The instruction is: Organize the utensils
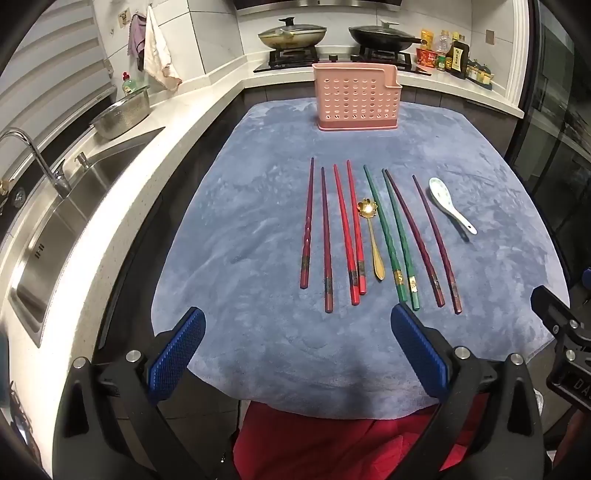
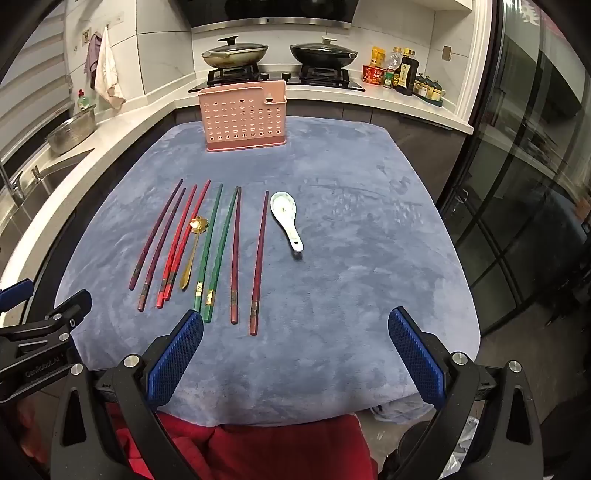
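Several chopsticks lie side by side on the blue cloth (image 1: 258, 229): a dark red pair (image 1: 307, 225), a red pair (image 1: 347, 236), a green pair (image 1: 391, 236) and a maroon pair (image 1: 432, 240). A gold spoon (image 1: 371, 232) lies among them and a white ceramic spoon (image 1: 448, 203) lies to their right. A pink perforated utensil holder (image 1: 356, 98) stands upright at the far edge. My left gripper (image 1: 297, 328) is open and empty near the front edge. My right gripper (image 2: 295, 330) is open and empty; the chopsticks (image 2: 207, 254), white spoon (image 2: 286, 218) and holder (image 2: 243, 118) lie ahead of it.
A sink (image 1: 55, 229) with a tap and a metal colander (image 1: 123, 114) run along the left counter. Two lidded woks (image 1: 291, 35) sit on the stove behind the holder, with sauce bottles (image 1: 448, 53) to the right. A glass door (image 2: 535, 184) stands at the right.
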The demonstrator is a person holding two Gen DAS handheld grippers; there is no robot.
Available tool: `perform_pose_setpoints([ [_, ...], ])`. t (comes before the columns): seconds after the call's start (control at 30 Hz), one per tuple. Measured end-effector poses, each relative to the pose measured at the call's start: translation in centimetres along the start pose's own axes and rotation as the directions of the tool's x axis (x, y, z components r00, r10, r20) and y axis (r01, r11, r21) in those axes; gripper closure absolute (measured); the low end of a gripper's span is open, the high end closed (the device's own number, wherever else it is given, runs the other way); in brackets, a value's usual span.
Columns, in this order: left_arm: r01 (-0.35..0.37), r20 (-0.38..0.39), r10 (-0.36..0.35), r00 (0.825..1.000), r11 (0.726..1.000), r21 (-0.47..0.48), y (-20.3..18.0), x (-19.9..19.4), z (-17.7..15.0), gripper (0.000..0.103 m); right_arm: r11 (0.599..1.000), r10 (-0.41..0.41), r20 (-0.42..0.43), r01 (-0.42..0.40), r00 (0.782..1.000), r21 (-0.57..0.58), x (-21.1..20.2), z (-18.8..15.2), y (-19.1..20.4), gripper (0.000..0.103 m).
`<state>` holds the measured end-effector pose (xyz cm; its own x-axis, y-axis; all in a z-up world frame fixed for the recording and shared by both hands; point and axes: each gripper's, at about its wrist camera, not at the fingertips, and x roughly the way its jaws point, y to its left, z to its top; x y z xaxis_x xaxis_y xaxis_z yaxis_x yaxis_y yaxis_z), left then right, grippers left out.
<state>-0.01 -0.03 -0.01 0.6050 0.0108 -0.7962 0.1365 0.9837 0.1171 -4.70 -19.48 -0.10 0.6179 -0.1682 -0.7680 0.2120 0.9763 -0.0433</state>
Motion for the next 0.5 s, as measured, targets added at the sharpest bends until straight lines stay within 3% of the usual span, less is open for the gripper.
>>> perform_pose_setpoints([
  [0.5, 0.014, -0.002, -0.014, 1.000, 1.000, -0.003, -0.04, -0.02, 0.02, 0.007, 1.000, 0.007, -0.007, -0.007, 1.000, 0.001, 0.27, -0.04, 0.04, 0.007],
])
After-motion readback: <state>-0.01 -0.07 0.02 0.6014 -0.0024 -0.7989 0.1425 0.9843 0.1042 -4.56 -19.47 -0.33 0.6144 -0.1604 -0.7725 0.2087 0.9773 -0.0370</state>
